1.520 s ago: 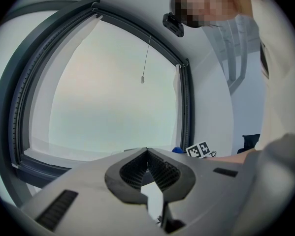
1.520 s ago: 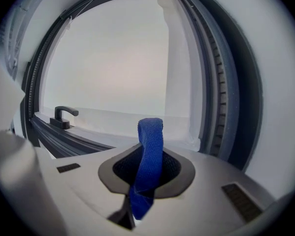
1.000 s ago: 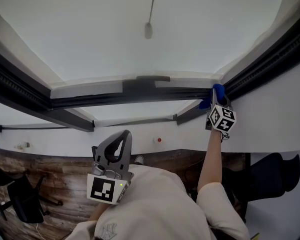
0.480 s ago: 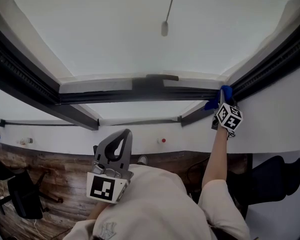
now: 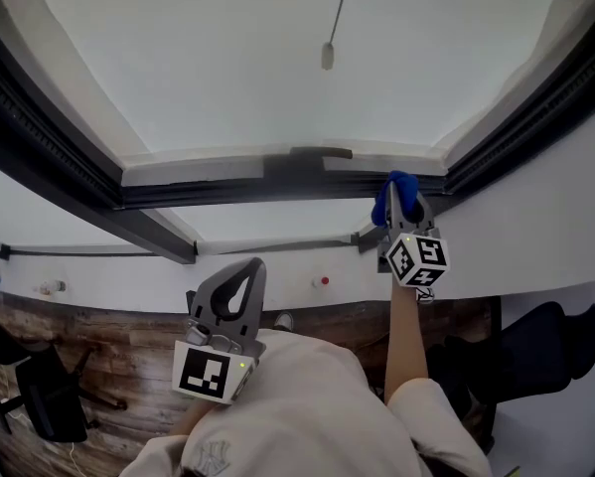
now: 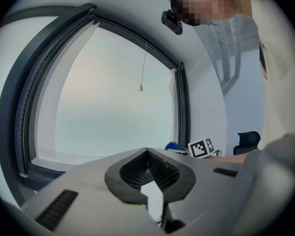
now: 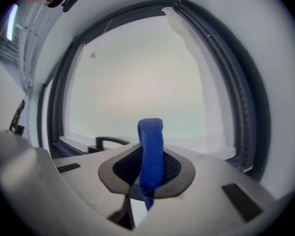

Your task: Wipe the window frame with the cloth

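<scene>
The blue cloth [image 5: 392, 193] is pinched in my right gripper [image 5: 397, 201], which is shut on it and held up against the dark bottom rail of the window frame [image 5: 227, 194], a little left of the right corner. In the right gripper view the cloth [image 7: 151, 151] stands up between the jaws of the right gripper [image 7: 149, 156], with the window handle [image 7: 109, 141] just to its left. My left gripper [image 5: 243, 268] is shut and empty, held low near the person's chest. From the left gripper [image 6: 147, 152] the cloth [image 6: 172, 145] shows far off.
A blind cord pull [image 5: 328, 56] hangs before the glass. The frame's side rails [image 5: 520, 117] run up on both sides. Below are a white sill wall [image 5: 98, 286], a wooden floor [image 5: 128, 366] and dark office chairs [image 5: 540, 351].
My right gripper with the cloth has slid left along the bottom rail, away from the right corner. The left gripper has stayed in place.
</scene>
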`<state>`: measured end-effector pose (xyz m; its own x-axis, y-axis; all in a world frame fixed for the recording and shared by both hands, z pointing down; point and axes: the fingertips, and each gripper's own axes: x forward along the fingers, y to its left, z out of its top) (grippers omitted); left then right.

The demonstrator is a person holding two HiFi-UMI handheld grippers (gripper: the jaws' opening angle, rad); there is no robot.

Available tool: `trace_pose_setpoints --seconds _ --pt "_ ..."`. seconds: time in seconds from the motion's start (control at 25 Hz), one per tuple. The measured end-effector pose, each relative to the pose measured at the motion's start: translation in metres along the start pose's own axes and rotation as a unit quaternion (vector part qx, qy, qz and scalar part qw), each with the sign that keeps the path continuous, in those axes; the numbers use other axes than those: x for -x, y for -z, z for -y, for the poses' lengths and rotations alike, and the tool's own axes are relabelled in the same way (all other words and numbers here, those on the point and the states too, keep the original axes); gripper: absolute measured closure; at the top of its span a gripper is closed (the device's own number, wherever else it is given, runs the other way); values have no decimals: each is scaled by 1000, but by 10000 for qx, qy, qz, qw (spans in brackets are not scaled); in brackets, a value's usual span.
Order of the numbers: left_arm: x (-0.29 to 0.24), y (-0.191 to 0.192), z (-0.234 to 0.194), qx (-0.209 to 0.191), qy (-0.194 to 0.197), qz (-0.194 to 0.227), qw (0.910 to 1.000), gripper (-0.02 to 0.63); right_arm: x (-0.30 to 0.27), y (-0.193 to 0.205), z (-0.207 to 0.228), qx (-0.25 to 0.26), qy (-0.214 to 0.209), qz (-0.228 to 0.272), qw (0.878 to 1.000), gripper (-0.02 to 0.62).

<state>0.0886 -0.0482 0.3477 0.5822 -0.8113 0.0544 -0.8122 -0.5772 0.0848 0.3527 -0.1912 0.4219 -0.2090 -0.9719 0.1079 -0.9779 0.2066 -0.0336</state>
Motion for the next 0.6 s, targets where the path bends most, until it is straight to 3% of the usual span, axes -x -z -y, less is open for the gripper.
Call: trace_pose_setpoints --seconds 0.16,0.28,0.4,0.6 --pt "4 2 3 55 71 -9 10000 597 -11 18 -92 35 -904 -34 9959 535" --pt "10 1 2 98 20 21 9999 597 -20 32 -139 290 -1358 -205 9901 535" --pt "21 2 -5 23 -92 -21 10000 597 -30 50 -161 519 -1491 -454 9864 535" --pt "29 3 -15 204 -308 -16 9993 597 -46 86 -157 602 -1316 -973 9847 535"
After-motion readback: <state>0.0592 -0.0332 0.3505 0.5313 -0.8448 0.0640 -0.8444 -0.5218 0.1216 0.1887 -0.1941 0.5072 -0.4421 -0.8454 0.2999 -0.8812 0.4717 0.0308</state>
